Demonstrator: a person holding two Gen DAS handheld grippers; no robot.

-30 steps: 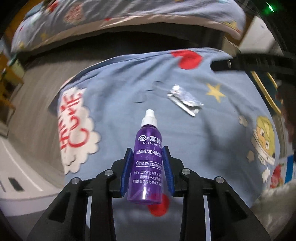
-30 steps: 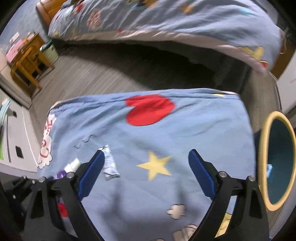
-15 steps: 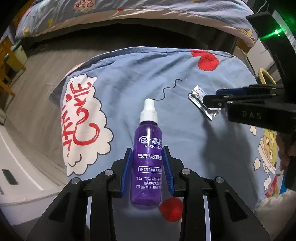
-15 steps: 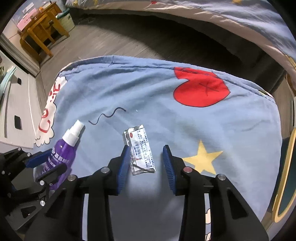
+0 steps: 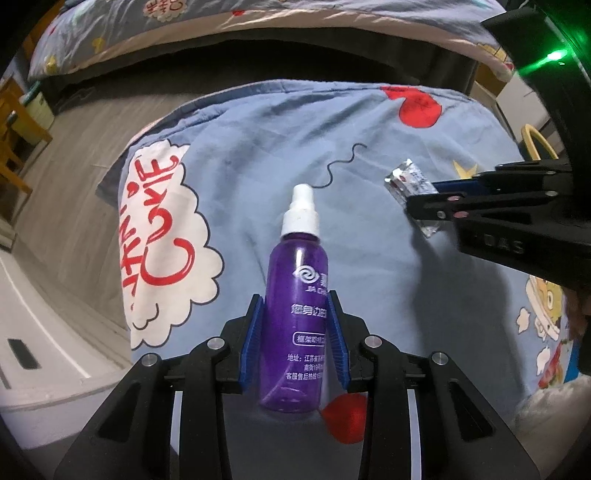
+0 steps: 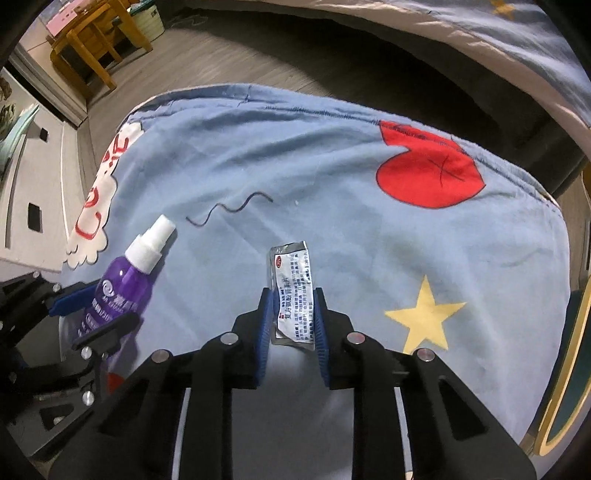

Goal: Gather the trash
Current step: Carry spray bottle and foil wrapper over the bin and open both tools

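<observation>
A purple spray bottle (image 5: 295, 280) with a white nozzle lies on the blue cartoon-print sheet (image 5: 258, 147), and my left gripper (image 5: 294, 306) is shut on its body. It also shows at the left of the right wrist view as the bottle (image 6: 122, 280). A silver foil medicine packet (image 6: 291, 269) with printed text lies on the sheet to the bottle's right. My right gripper (image 6: 293, 295) points down over it, jaws closing, both blue pads touching the packet's long edges. In the left wrist view the packet (image 5: 408, 181) pokes out from the right gripper (image 5: 424, 194).
A thin wavy dark strand (image 6: 229, 208) lies on the sheet beyond the bottle. A yellow-rimmed bin (image 6: 569, 376) stands off the sheet's right edge. A bed (image 6: 480, 22) runs along the back, wooden furniture (image 6: 88, 48) at far left, a white cabinet (image 6: 37, 166) beside the sheet.
My right gripper came down over the foil packet and its jaws narrowed from wide apart to touching it. My left gripper kept its hold on the bottle.
</observation>
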